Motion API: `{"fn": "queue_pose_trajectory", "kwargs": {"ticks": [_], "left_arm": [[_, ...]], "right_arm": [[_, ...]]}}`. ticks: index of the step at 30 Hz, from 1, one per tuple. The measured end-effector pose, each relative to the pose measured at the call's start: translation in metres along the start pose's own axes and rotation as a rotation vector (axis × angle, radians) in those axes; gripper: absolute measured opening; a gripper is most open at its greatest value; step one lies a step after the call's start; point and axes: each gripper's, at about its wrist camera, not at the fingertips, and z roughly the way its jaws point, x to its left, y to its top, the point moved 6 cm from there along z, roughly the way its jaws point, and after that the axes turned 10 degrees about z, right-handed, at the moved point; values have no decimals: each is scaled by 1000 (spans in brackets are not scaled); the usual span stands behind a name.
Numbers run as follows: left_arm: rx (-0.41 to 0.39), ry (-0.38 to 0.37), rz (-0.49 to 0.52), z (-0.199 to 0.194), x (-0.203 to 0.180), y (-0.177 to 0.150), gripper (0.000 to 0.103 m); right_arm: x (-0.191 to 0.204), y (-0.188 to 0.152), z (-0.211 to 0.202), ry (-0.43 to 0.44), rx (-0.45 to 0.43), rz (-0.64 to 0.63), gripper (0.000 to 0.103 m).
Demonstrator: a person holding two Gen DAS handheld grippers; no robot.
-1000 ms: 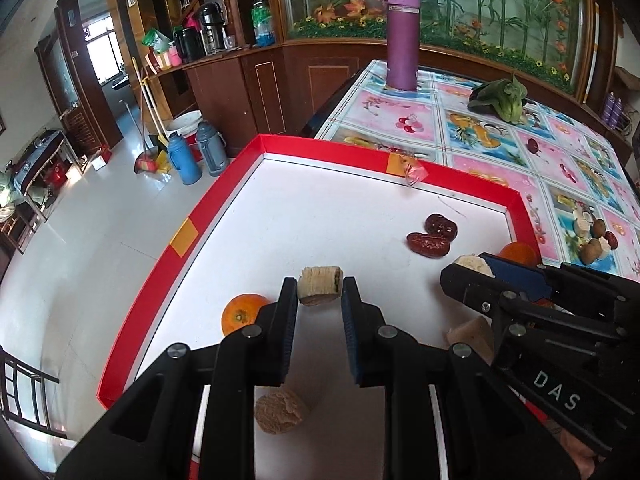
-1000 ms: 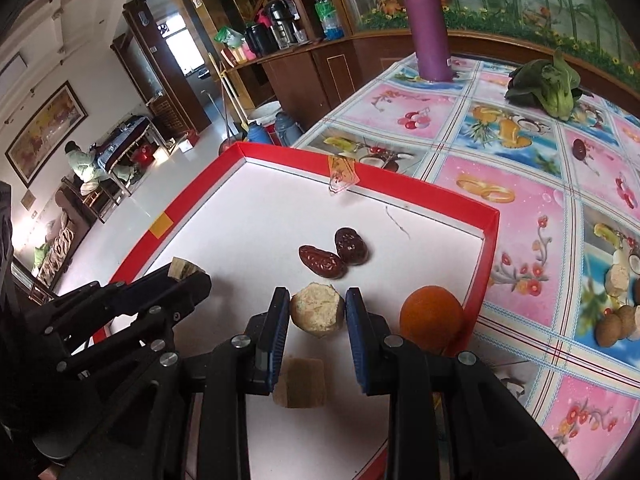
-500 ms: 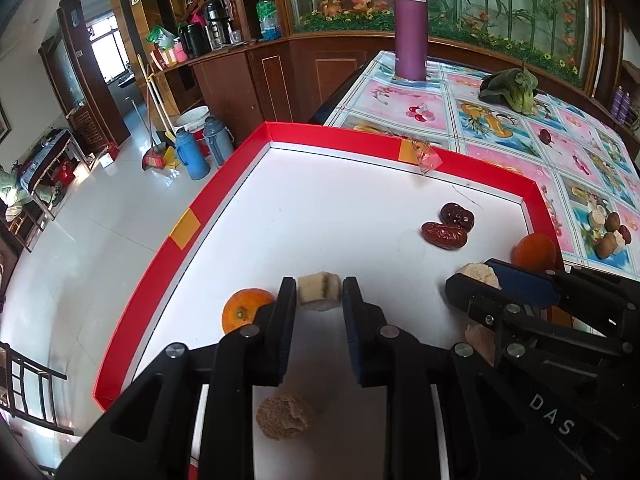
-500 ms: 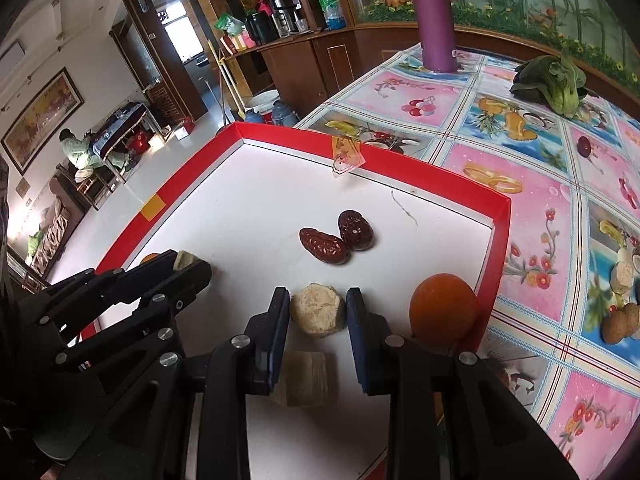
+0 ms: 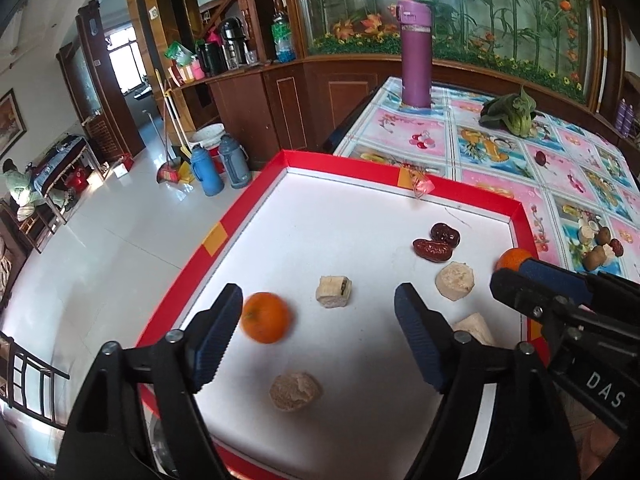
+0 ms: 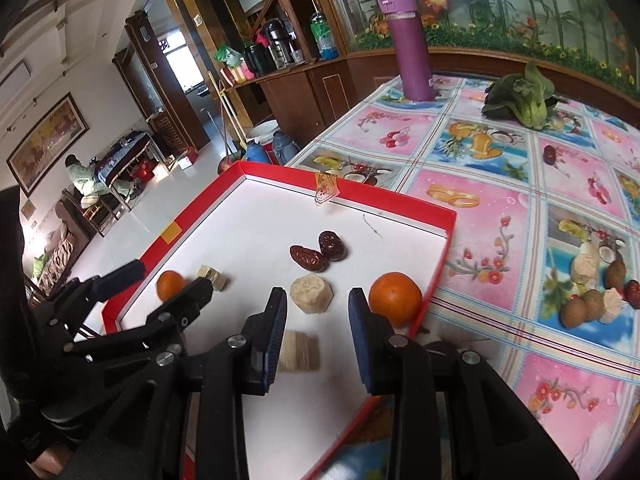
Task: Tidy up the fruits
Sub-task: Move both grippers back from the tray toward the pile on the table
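Fruits: scattered on the white floor of the red-rimmed tray, centre of both frames.
Left orange: just beside the left claw's near finger, lower left of centre in the left wrist view.
Pale chunk: lying free ahead of the left claw, whose fingers stand wide apart, holding nothing.
Right claw: fingers apart, empty; a round pale chunk just beyond its tips.
Dates: two, touching, mid-tray.
Right orange: against the tray's right rim.
Counter: patterned cloth, purple flask at upper centre.
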Motion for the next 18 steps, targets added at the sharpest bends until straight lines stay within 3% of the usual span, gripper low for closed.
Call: {"fn": "queue_pose_trajectory", "kwargs": {"ticks": [12,18], "left_arm": [[-78,29,-23,-46,7,-1,86],[-122,34,-24,-69,8,1,87]], "right_arm": [[18,-13,-51,-34,-103,-90,48],[24,-16,-68,-44,-140,-119,50]]}}
